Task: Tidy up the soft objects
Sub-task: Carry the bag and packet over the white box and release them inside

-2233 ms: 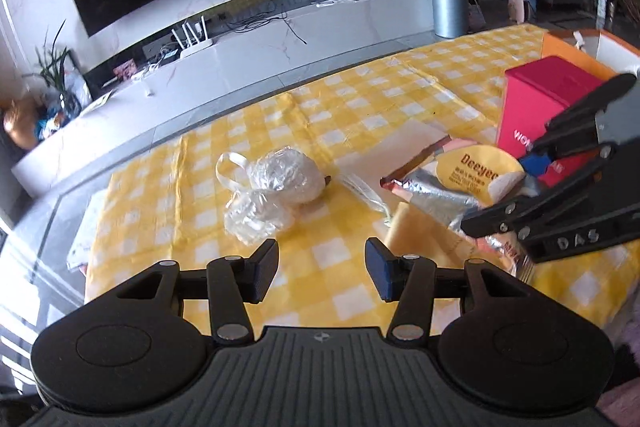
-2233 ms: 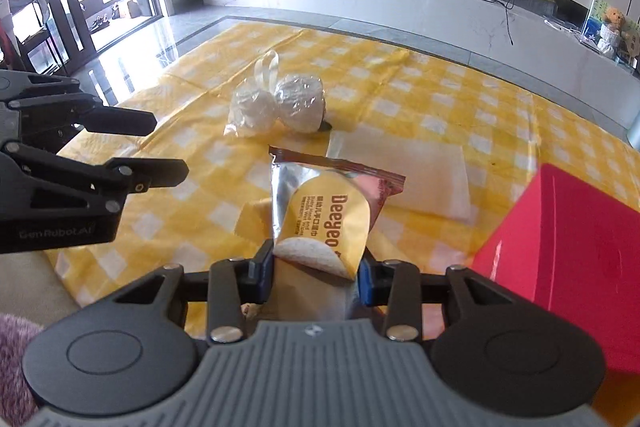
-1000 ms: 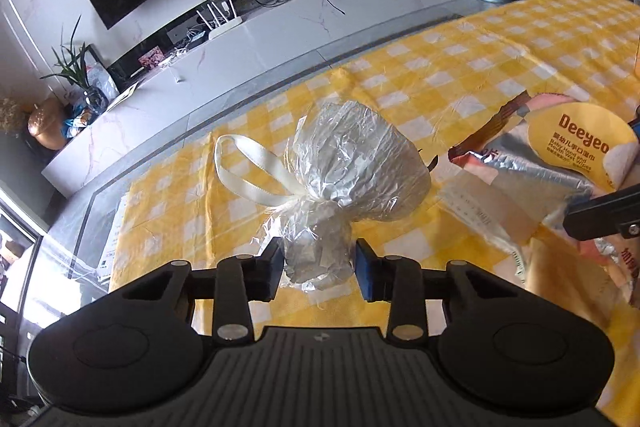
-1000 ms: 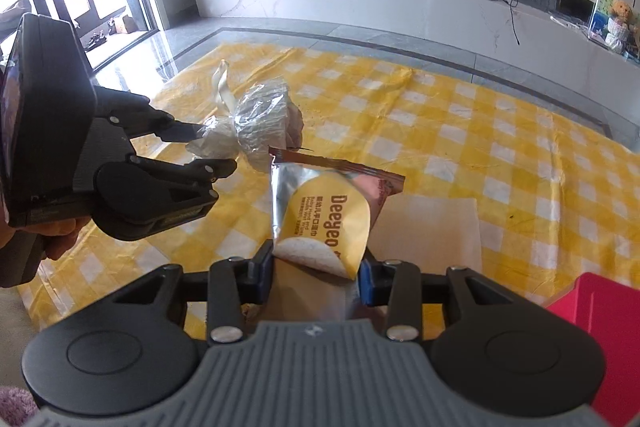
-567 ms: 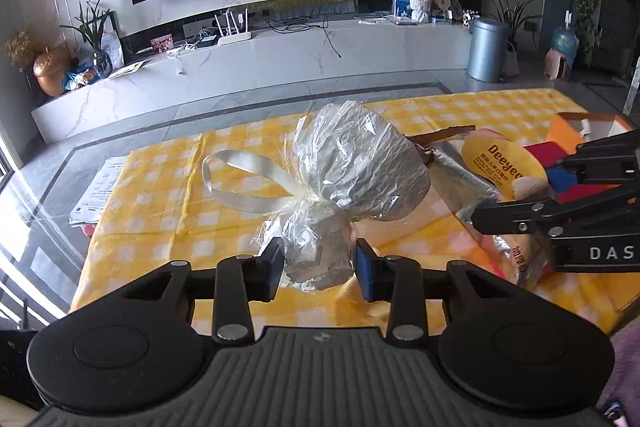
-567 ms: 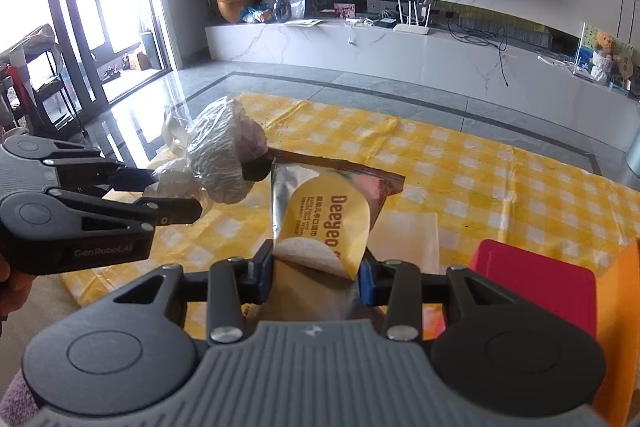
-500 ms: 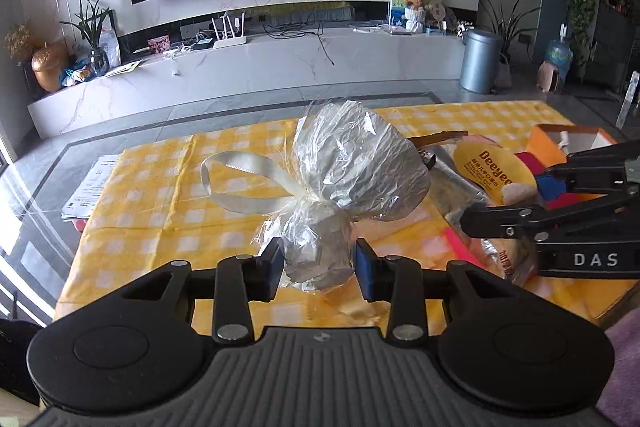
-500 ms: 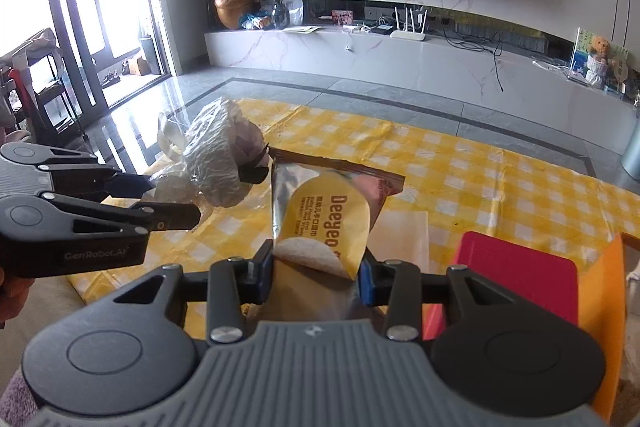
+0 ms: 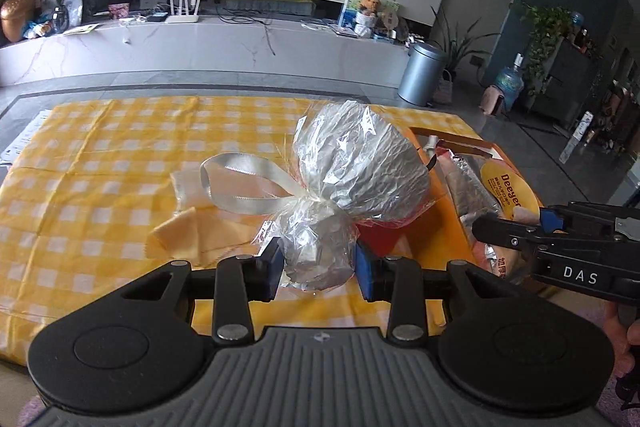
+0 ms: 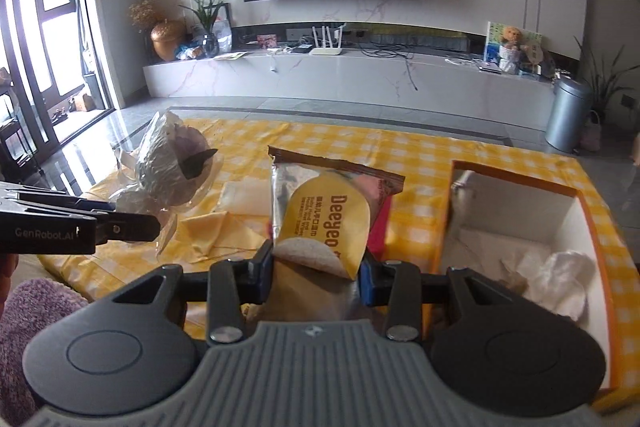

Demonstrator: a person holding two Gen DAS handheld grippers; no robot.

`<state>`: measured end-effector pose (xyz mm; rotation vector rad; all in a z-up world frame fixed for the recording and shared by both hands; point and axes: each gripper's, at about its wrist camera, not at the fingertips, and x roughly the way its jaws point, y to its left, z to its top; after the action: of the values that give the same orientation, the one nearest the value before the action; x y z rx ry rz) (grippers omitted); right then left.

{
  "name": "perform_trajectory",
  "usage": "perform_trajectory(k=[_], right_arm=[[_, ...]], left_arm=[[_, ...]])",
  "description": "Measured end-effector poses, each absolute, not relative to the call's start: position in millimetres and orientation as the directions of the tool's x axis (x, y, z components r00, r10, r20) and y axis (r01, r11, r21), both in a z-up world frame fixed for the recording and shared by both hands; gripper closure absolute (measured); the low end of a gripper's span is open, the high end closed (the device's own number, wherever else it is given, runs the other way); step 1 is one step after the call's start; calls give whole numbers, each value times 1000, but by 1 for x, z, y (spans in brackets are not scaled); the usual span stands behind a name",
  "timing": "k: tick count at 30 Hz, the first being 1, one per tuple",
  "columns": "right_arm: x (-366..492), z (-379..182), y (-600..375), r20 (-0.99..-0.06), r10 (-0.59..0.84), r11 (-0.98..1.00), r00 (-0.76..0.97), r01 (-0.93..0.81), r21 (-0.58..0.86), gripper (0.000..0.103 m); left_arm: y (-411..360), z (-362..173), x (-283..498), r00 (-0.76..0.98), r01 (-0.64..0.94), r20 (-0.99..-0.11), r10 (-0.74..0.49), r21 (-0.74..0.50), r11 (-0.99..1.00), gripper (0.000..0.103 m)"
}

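Note:
My left gripper is shut on the neck of a clear cellophane bundle tied with a white ribbon, held above the yellow checked tablecloth. It also shows in the right wrist view at the left. My right gripper is shut on a silver and yellow Deeyeo wipes pack, held up beside an open orange box with white lining. The pack also shows in the left wrist view, over that box.
A red box sits behind the pack, mostly hidden. White crumpled tissue lies inside the orange box. A folded white cloth and a loose yellow cloth lie on the table. A grey bin stands on the floor beyond.
Both grippers have swung to the right with their loads. The orange box has come into fuller view under the wipes pack, and the bundle now hangs nearer the box.

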<state>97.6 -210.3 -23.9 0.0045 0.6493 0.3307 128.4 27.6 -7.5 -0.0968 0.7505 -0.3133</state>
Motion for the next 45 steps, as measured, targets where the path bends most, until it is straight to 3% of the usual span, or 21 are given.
perform_trajectory(k=[9, 16, 22, 32, 45], right_arm=[[80, -29, -304, -606, 174, 985, 776, -145, 97, 63], [96, -28, -354, -605, 128, 991, 786, -83, 102, 63], [135, -42, -377, -651, 143, 989, 745, -80, 126, 63], [195, -86, -374, -733, 27, 983, 680, -152, -105, 63], [244, -129, -371, -803, -9, 953, 596, -237, -187, 61]], left_arm=[[-48, -7, 142, 549, 415, -667, -504, -306, 857, 61], [-102, 0, 177, 517, 489, -666, -538, -285, 824, 61], [-153, -8, 207, 492, 520, -704, -512, -234, 822, 61], [-203, -49, 259, 456, 522, -796, -398, -123, 844, 61], [-230, -93, 285, 401, 560, -875, -270, 1, 828, 60]])
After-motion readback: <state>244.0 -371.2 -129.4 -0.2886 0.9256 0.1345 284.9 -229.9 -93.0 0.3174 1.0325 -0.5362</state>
